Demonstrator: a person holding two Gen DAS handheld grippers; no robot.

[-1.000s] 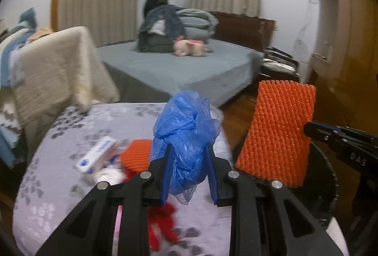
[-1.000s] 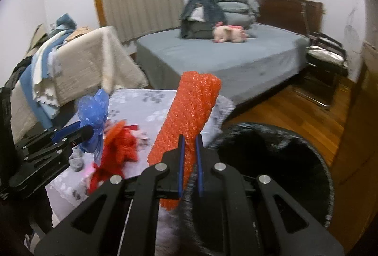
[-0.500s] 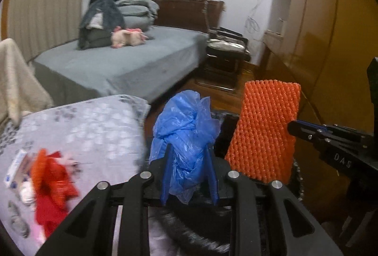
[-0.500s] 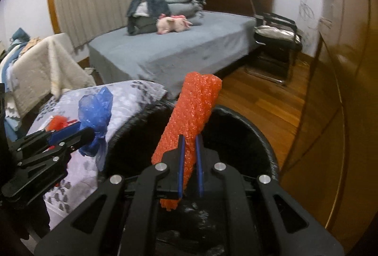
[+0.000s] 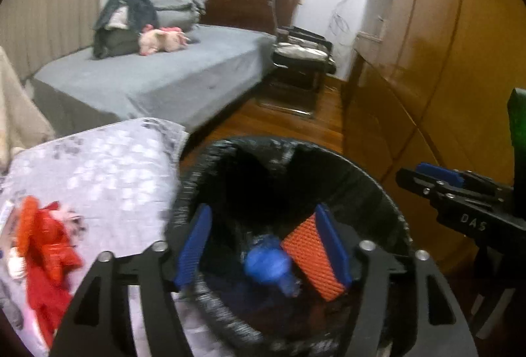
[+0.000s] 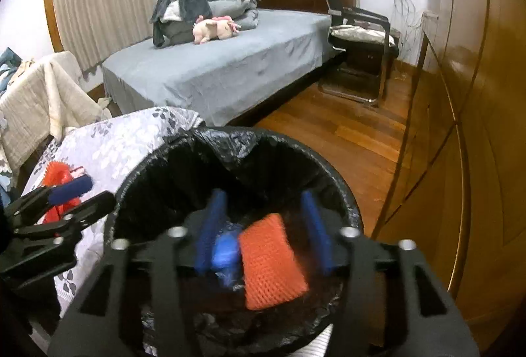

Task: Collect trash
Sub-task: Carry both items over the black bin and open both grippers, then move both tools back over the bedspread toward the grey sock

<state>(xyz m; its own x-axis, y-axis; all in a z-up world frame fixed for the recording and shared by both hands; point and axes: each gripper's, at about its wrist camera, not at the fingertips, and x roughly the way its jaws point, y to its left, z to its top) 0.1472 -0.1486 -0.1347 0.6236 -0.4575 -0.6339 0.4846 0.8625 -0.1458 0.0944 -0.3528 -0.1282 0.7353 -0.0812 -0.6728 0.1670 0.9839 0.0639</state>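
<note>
A round trash bin with a black liner (image 5: 388,199) (image 6: 184,146) stands beside the table. Both grippers hover over its mouth. My left gripper (image 5: 263,245) is open and empty. My right gripper (image 6: 263,235) is open and empty. A crumpled blue plastic bag (image 5: 266,265) (image 6: 225,253) and an orange foam net (image 5: 312,255) (image 6: 269,261) lie inside the bin below the fingers. Red and orange trash (image 5: 42,245) (image 6: 57,174) lies on the table at the left.
The table has a grey floral cloth (image 5: 108,166) (image 6: 125,140) left of the bin. A bed (image 6: 223,61) stands behind, a black chair (image 6: 361,38) beside it, wooden wardrobe doors (image 6: 476,126) along the right and wood floor between.
Both grippers have opened over the bin. The blue bag and the orange foam net have dropped from them into the bin.
</note>
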